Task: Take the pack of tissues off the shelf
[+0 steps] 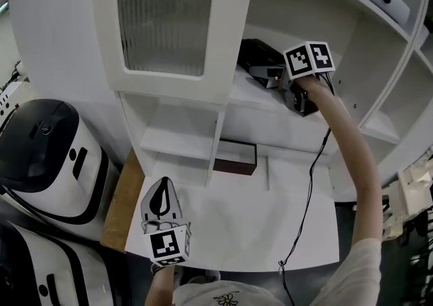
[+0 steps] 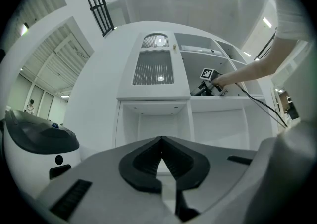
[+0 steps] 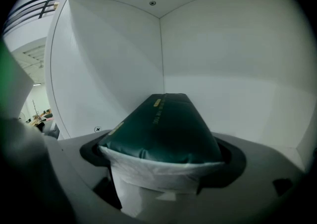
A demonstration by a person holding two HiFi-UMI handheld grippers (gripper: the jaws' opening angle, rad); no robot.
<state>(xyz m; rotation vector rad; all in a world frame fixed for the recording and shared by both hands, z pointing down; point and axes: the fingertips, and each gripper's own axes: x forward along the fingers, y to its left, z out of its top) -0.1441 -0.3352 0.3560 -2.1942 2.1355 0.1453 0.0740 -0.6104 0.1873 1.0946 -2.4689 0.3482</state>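
Note:
The pack of tissues (image 3: pixel 163 129) is dark green with a white crimped end, and it lies in the back corner of the upper shelf (image 1: pixel 250 95). My right gripper (image 3: pixel 161 168) is reached into that shelf with the pack between its jaws. The pack's sides touch both pads (image 3: pixel 91 151). In the head view the pack (image 1: pixel 260 54) shows dark behind the right gripper (image 1: pixel 269 76). My left gripper (image 1: pixel 161 196) hangs low over the white counter (image 1: pixel 257 230), shut and holding nothing. Its jaws (image 2: pixel 159 141) point up at the cabinet.
A cabinet door with ribbed glass (image 1: pixel 162 13) stands open left of the shelf. A brown box (image 1: pixel 235 157) sits in the lower compartment. White and black machines (image 1: pixel 47 156) stand at the left. A black cable (image 1: pixel 308 189) hangs from the right gripper across the counter.

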